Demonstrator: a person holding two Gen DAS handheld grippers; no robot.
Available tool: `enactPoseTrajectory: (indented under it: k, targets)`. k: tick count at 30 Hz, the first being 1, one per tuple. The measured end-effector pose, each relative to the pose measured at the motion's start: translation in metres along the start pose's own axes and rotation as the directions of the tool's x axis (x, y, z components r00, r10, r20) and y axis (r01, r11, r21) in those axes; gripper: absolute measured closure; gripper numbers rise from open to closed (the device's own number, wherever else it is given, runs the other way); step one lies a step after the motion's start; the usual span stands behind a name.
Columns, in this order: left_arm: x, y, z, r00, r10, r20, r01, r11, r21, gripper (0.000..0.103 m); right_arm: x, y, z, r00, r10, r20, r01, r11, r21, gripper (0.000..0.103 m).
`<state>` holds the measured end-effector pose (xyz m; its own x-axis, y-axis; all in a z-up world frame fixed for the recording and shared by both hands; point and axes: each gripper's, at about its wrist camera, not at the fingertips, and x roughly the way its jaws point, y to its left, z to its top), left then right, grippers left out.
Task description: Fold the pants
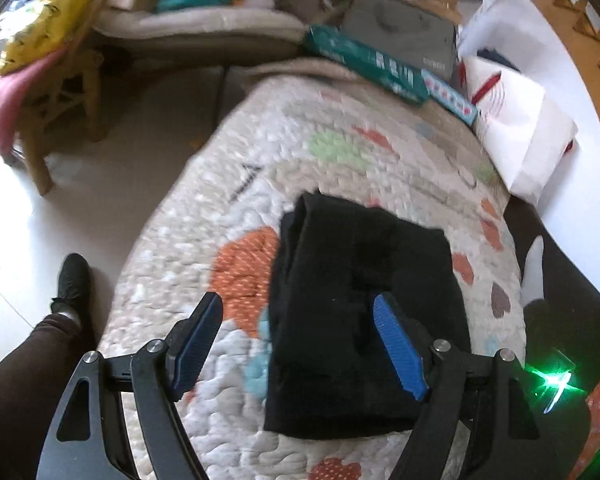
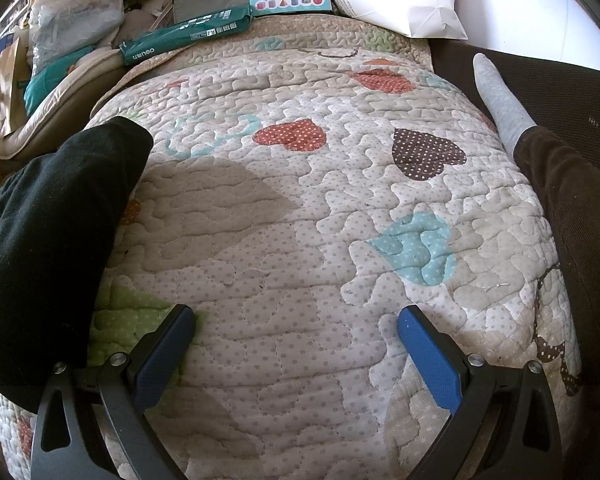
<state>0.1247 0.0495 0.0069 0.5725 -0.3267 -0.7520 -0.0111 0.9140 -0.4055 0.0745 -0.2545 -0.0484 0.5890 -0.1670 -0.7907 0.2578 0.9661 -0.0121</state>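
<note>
Folded black pants (image 1: 360, 320) lie on a heart-patterned quilt (image 2: 300, 208), apparently floor-level; both tongs (image 1: 298, 314) (image 2: 296, 324) wide.

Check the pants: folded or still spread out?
Folded: the pants lie as a compact layered rectangle on the quilt, neither gripper holding them.

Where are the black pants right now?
The folded black pants lie on the heart-patterned quilt, under the open left gripper; in the right wrist view, at far left.
</note>
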Motion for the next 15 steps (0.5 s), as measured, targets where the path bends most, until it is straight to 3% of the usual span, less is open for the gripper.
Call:
enactPoseTrajectory:
  k: [3,8,11,15]
  targets:
    - [0.029,0.005,0.005,0.995,-0.045,-0.094,0.040,0.998,-0.053,0.026,0.000,0.000,0.000,1.000,-0.003,0.000,0.003,1.000,-0.001,0.000]
    - [0.048,0.017,0.003,0.981,-0.110,-0.159,0.090,0.988,-0.128,0.026,-0.002,-0.005,0.003,0.998,0.058,-0.028,-0.058,0.998,-0.009,0.000]
    - [0.045,0.013,0.003,0.983,-0.104,-0.154,0.090,0.991,-0.097,0.026,0.000,-0.007,0.015,0.979,0.120,-0.163,-0.134,0.988,-0.078,0.000]
    - [0.049,0.009,0.007,0.976,-0.129,-0.177,0.115,0.990,-0.086,0.026,0.014,-0.012,0.037,0.928,0.137,-0.347,-0.154,0.988,-0.021,0.000]
